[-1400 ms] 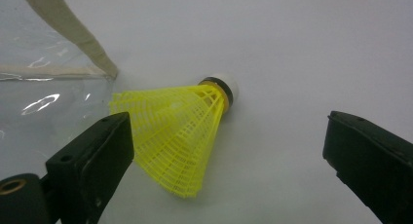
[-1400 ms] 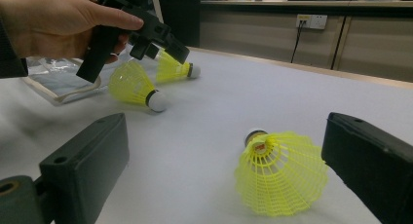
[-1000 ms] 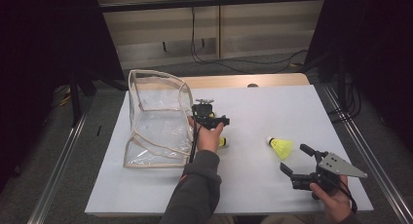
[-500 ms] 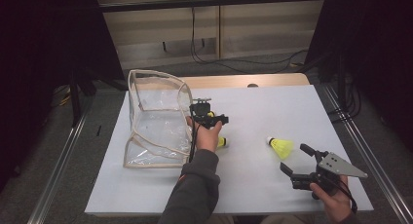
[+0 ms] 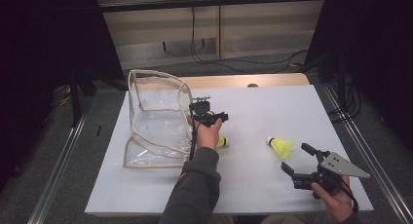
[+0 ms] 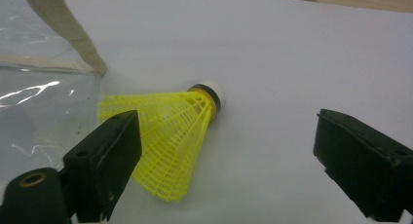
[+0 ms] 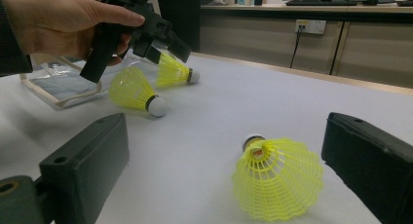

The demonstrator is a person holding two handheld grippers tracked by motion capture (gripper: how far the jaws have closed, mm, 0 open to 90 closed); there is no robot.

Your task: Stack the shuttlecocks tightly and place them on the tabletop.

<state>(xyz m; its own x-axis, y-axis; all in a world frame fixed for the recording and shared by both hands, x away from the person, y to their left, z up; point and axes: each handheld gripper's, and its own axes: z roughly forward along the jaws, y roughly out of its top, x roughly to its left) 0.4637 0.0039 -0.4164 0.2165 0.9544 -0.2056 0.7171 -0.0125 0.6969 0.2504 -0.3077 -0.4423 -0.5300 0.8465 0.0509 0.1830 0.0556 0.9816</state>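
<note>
While reaching forward from the bottom edge of the high view, left forearm in a dark sleeve point(image 5: 192, 192) stretched to mid-table, hand point(image 5: 207, 134) wrapped round the left gripper point(image 5: 208, 116) just right of the clear bag point(image 5: 156, 119). Jaws wide apart there, gripping nothing, poised over a yellow shuttlecock point(image 6: 170, 136) lying on its side on the white table point(image 5: 272, 107), white cork tip pointing away from the bag, skirt edge just beside the bag's beige trim. Right hand point(image 5: 336, 197) low at the near right corner, right gripper point(image 5: 298, 158) aimed up the table, jaws likewise spread wide and empty, with a second shuttlecock point(image 7: 277, 173) lying on its side between and just beyond them, open skirt turned toward the camera.

Counted in the right gripper view: three shuttlecocks in all, namely one near the right jaws, one under the left gripper point(image 7: 175, 70), one more point(image 7: 134, 92) lying close beside that. One bag. Two grippers, one per hand.
</note>
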